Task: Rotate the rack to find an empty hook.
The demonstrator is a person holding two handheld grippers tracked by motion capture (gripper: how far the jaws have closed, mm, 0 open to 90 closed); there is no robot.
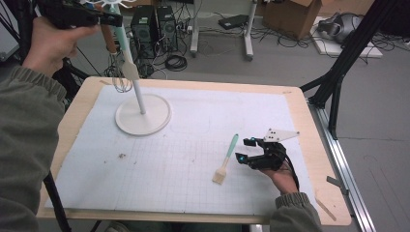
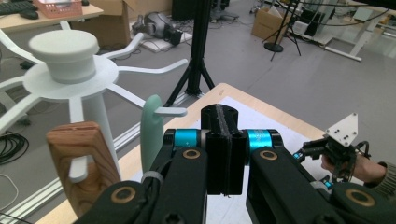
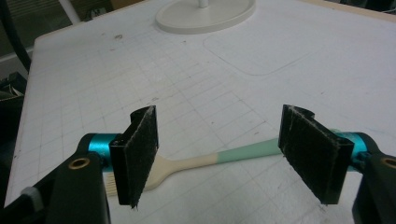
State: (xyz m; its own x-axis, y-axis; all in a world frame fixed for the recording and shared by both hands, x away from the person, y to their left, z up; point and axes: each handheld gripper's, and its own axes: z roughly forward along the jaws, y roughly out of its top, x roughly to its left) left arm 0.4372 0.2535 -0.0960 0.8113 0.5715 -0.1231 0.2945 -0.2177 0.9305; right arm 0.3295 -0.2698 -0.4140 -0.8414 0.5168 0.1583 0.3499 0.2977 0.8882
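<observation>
Brush (image 1: 226,160) with a mint-and-cream handle and pale bristles lies flat on the white gridded mat (image 1: 193,159) that covers the wooden desk (image 1: 314,145), toward the person's right and well apart from the rack. The right gripper (image 1: 247,150) rests low on the mat just beside it, held in the right hand (image 1: 283,180), with the grey three-cornered plate (image 1: 280,135) on top. In the right gripper view its jaws stand wide apart, the black pads (image 3: 140,154) bare, and the brush handle (image 3: 219,158) runs across the gap on the mat beyond them; the pads are not touching it.

At the far left corner of the desk stands a white utensil rack (image 1: 143,115): a round base, a thin pole and a ring of curved arms at the top (image 2: 72,70). Two things hang from those arms: a whisk with a brown wooden handle (image 1: 115,63) and a utensil with a mint handle (image 1: 124,48). In the left gripper view the wooden handle (image 2: 84,158) and the mint handle's rounded end (image 2: 152,130) each sit on an arm of the rack.

The left gripper (image 1: 112,20) is raised high beside the top of the rack, in the left hand (image 1: 51,41). Its jaws are pressed together with nothing between them, just to the right of the mint handle in its own view.
</observation>
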